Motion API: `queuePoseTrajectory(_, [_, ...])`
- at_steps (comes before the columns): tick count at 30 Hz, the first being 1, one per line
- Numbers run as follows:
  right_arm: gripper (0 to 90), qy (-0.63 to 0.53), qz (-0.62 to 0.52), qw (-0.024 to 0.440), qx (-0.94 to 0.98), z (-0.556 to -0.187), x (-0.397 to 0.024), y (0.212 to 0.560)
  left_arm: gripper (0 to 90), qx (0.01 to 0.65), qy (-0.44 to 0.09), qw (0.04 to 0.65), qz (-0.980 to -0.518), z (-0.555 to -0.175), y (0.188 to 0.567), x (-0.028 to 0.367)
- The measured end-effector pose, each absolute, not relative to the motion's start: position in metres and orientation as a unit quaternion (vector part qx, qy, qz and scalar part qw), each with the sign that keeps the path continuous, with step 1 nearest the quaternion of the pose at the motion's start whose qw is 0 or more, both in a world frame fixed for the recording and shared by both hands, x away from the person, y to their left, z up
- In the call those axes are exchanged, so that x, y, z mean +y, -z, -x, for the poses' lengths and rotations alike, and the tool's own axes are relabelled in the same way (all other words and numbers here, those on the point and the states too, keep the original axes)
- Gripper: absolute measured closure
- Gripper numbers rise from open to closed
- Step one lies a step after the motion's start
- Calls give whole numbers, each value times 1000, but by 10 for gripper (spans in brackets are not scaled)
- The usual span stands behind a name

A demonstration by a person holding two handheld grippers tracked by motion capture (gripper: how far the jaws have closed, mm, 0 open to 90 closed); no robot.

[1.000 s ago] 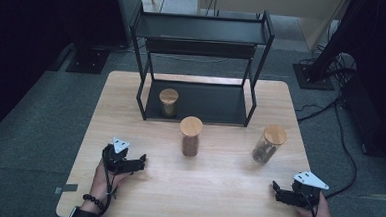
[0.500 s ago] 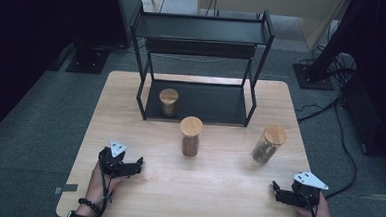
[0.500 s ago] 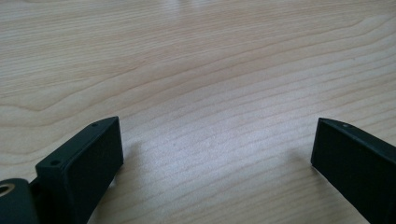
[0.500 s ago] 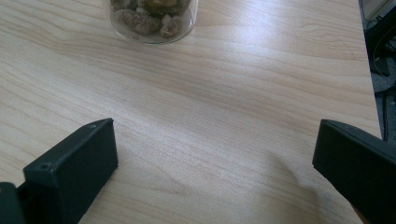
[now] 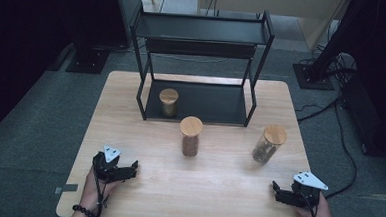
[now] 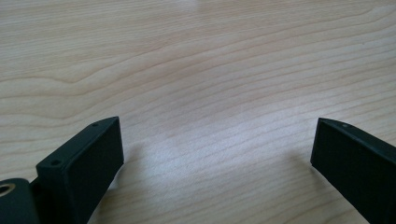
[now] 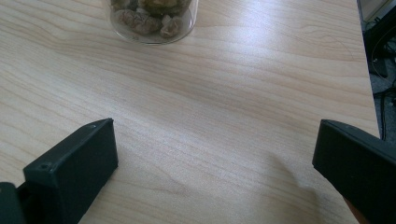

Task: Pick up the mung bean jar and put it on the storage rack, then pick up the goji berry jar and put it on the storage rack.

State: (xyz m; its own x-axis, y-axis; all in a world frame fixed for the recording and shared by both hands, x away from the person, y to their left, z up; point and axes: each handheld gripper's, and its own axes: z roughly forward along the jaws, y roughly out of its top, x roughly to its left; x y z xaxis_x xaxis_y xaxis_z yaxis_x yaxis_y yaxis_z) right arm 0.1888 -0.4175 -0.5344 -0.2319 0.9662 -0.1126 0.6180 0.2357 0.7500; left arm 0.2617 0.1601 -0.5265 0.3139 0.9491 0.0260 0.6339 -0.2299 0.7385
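Observation:
My left gripper (image 5: 131, 171) lies low over the near left of the wooden table (image 5: 217, 190), jaws wide open and pointing right. In the left gripper view, the left gripper (image 6: 217, 130) has only bare wood between its jaws. At the near right corner my right gripper (image 5: 275, 192) points left, open and empty. In the right gripper view, the right gripper (image 7: 215, 128) faces a glass jar (image 7: 152, 18) of brown lumps. That wooden-lidded jar (image 5: 267, 145) stands ahead of it. A second jar (image 5: 190, 136) stands mid-table, and a third, smaller jar (image 5: 169, 101) sits on the rack's bottom shelf.
A black two-tier metal rack (image 5: 202, 36) stands at the back of the table, its lower shelf (image 5: 216, 102) holding the small jar at its left end. Dark stands and cables (image 5: 340, 121) lie on the grey floor to the right.
My left gripper has drifted slightly toward the near left edge of the table. The right gripper and the jars have stayed put.

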Motion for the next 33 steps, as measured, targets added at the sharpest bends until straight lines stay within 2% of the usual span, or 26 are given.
queuePoseTrajectory(33, [0,-291,-549,300,724,-189,-418,534,27,540,-228,329,-740,-247,526,187])
